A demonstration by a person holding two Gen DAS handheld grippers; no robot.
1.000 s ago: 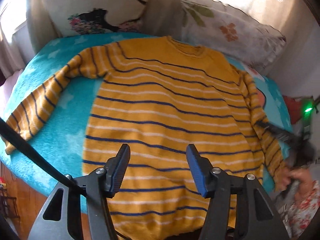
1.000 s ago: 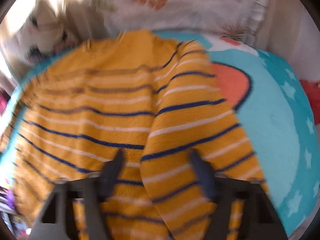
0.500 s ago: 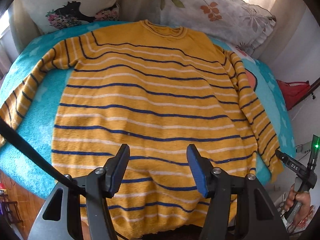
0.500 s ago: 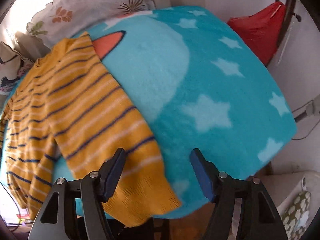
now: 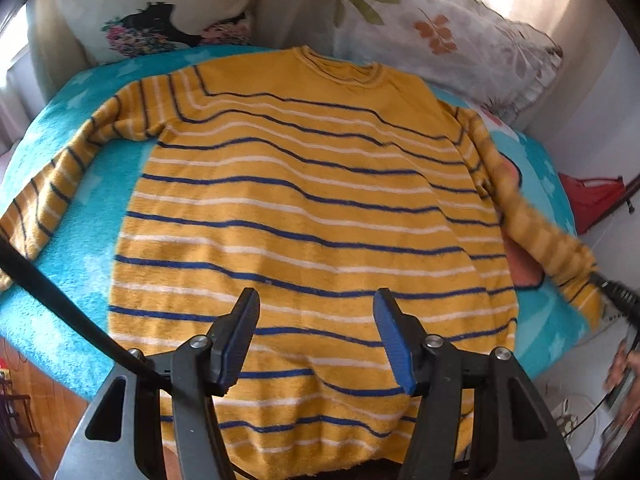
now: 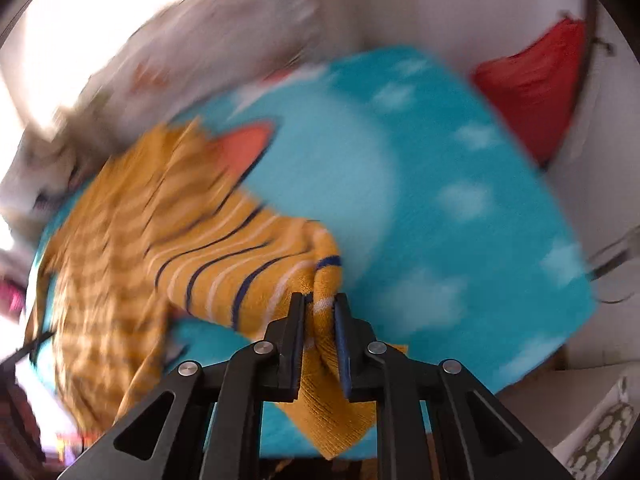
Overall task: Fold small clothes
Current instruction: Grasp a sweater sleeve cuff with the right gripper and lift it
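A yellow sweater (image 5: 304,208) with blue and white stripes lies flat, front up, on a turquoise star blanket (image 5: 92,216). Its left sleeve (image 5: 52,188) stretches out to the left. My left gripper (image 5: 316,336) is open and empty, hovering above the sweater's lower hem. My right gripper (image 6: 320,312) is shut on the cuff end of the right sleeve (image 6: 240,268) and holds it lifted off the blanket (image 6: 460,208). In the left wrist view that sleeve (image 5: 536,236) is raised at the right edge, blurred.
Floral pillows (image 5: 432,36) lean at the head of the bed. A red bag (image 6: 532,84) stands by the wall at the right. The bed's edge drops to a wooden floor (image 5: 36,396) at the lower left.
My right gripper has closed on the right sleeve's cuff and lifted it off the blanket. My left gripper stays open over the hem, its view shifted slightly.
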